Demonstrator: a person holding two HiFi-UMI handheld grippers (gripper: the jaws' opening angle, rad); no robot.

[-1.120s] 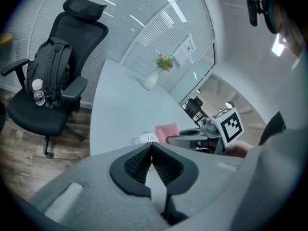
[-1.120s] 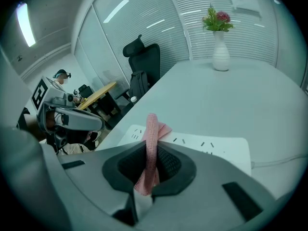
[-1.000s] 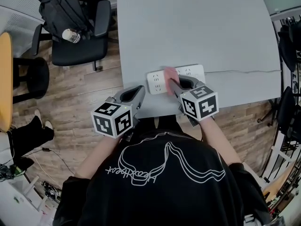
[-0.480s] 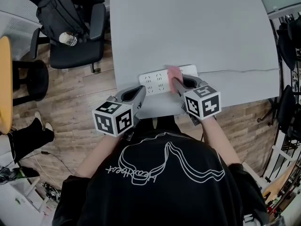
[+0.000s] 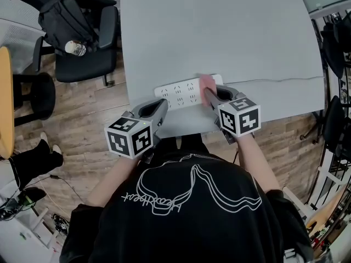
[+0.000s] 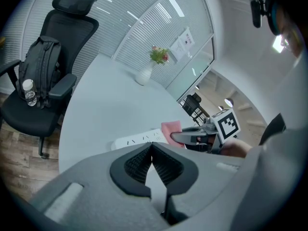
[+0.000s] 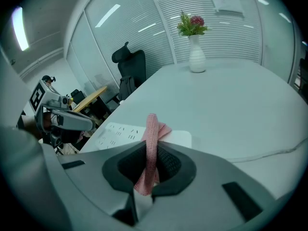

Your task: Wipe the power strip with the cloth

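The right gripper (image 5: 209, 95) clamps a pink cloth (image 5: 207, 83) edge-up between its jaws, carrying the free end over the right end of the white power strip (image 5: 178, 93) for a wiping pass; whether fabric touches plastic is hard to confirm. The left gripper (image 5: 160, 105), jaws together on nothing, sits just near of the strip's left end, where it could steady it. The strip lies along the near edge of a grey table (image 5: 219, 32). A vase (image 7: 196, 57) stands far off and an office chair (image 5: 88, 59) waits left.
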